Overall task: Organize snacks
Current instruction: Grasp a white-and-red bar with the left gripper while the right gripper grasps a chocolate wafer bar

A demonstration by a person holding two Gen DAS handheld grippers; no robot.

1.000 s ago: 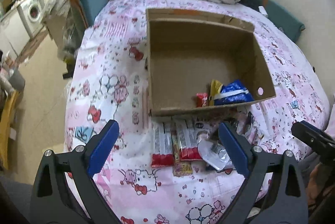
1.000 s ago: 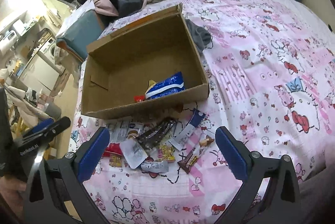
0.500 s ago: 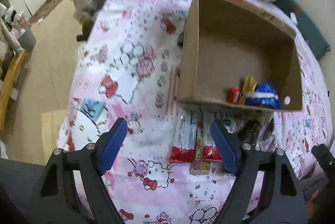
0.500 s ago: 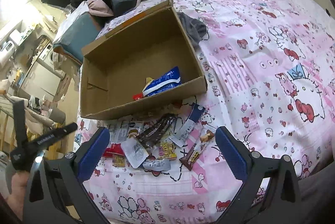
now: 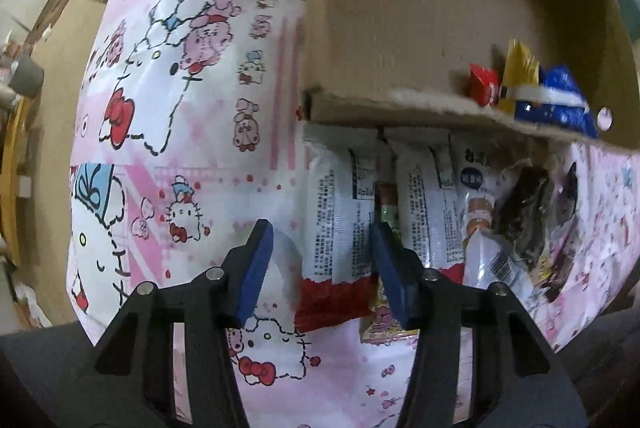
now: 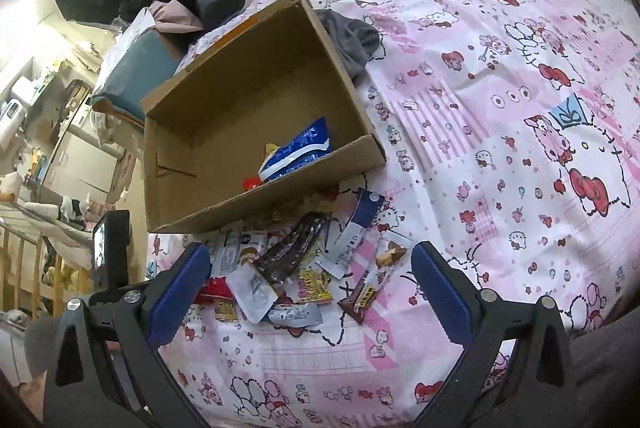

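A cardboard box [image 6: 256, 115] sits open on a bed under a pink cartoon-print sheet [image 6: 520, 107], the landmark for all else. Left of the box, the sheet runs bare to the mattress edge, where floor and room clutter show beyond. At the box's near-left corner the left gripper [image 5: 320, 260] points down at the sheet, its jaws closing around a white-and-red wrapper [image 5: 336, 228]; the wrapper lies between the blue pads, which do not yet press it. A twin white-and-red packet [image 5: 424, 211] lies just beside it, both with their top ends against the box's near wall.

Along that near wall the rest of the snacks [image 6: 304, 268] lie in a loose heap: a dark wrapper [image 6: 292, 252], a blue-and-white stick [image 6: 356, 232], a brown bar [image 6: 360, 296] and small sachets, some overlapping. The heap stops short of the bed's near edge, leaving a strip of bare sheet.

Inside the box, by the near wall, rest a blue packet [image 6: 300, 151], a yellow packet [image 5: 518, 67] and a small red one [image 5: 484, 83]; most of the box floor is bare.

The right gripper [image 6: 308, 292] hangs above the heap, jaws released and wide, nothing between them. Right of the box the sheet lies open and bare to the bed's edge; a grey cloth [image 6: 356, 39] touches the box's far-right wall.
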